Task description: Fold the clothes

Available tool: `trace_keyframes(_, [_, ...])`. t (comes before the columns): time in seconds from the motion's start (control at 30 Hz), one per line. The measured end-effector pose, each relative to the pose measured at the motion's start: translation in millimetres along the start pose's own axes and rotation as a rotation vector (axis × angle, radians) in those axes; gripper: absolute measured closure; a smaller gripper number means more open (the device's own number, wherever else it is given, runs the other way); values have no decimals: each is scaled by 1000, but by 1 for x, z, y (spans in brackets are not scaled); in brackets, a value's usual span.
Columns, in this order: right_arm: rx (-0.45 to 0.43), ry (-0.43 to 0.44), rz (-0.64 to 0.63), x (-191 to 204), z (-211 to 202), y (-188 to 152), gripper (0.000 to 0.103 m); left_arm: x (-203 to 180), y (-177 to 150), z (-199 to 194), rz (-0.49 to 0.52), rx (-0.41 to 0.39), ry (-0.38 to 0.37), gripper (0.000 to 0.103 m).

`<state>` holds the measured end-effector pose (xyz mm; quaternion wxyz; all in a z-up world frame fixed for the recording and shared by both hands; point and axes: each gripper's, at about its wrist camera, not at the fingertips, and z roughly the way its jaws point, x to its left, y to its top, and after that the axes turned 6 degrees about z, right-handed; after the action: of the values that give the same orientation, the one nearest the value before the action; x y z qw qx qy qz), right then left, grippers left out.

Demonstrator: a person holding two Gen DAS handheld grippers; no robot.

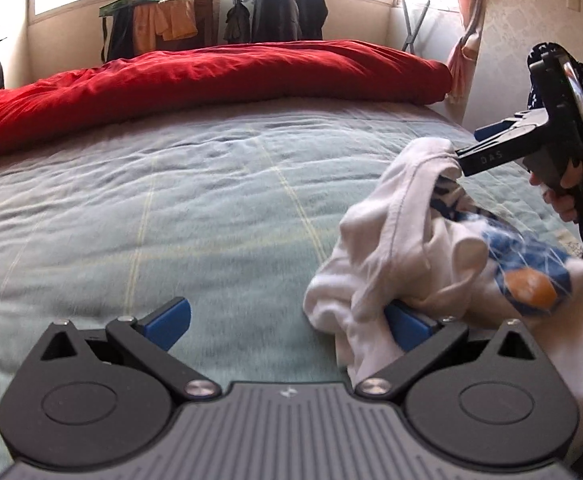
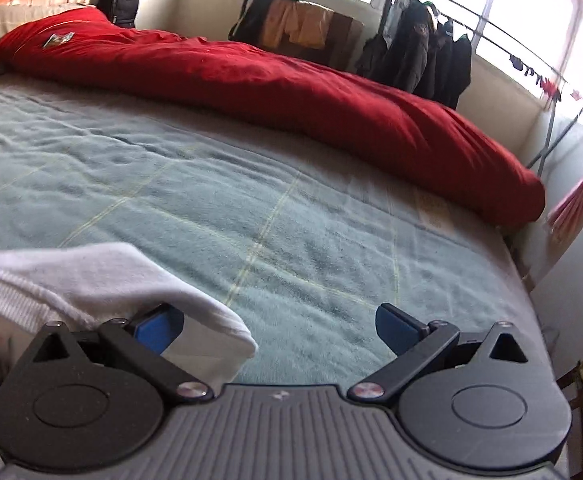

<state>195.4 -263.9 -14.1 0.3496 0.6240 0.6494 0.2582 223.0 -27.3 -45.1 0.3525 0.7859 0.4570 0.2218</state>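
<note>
Nearest the left tool [image 1: 287,322], spread wide, a bunched white shirt [image 1: 403,248] drapes over one finger. Beside it the right tool [image 2: 279,326], also spread, carries cloth on one finger. Beyond lies the bed [image 1: 171,184]. Next, I judge: spreading the shirt flat.

Garment [image 1: 391,248]: white, with blue-and-white print and one orange patch. Bed cover [image 1: 171,200]: pale grey-green, thin yellowish grid lines. Duvet [image 1: 211,76]: solid red. Left gripper [image 1: 287,324]: black frame, blue pads. Far rack: dark jackets [image 1: 287,4], orange cloths [image 1: 167,24].
</note>
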Motion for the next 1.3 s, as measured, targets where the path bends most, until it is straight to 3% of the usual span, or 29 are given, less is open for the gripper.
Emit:
trace_keyframes(0.2, [22,19,48,-13,20,5,0,2,4,-9,-10,-12,0,3])
trace_keyframes(0.37, [-7,72,23,-4,-29,-14,0,1,-10,-45,-50,-23,-33,11])
trace_keyframes(0.53, [-39,158,-8,13,-80,-29,4,-8,-13,-49,-27,-3,-63,26])
trace_keyframes(0.67, [-28,227,-11,23,-107,-39,22,-16,-13,-45,8,12,-77,38])
trace_keyframes(0.8, [4,265,-7,30,-121,-51,31,-24,-13,-41,43,28,-91,61])
trace_keyframes(0.9, [26,271,-8,34,-127,-60,31,-27,-14,-33,55,47,-105,79])
trace_keyframes(0.97, [38,274,-7,35,-130,-66,31,-29,-14,-27,59,59,-116,81])
trace_keyframes(1.03, [45,279,-1,34,-131,-69,31,-30,-15,-26,66,65,-104,96])
trace_keyframes(1.3, [50,265,16,32,-130,-67,34,3,-15,-45,16,26,26,102])
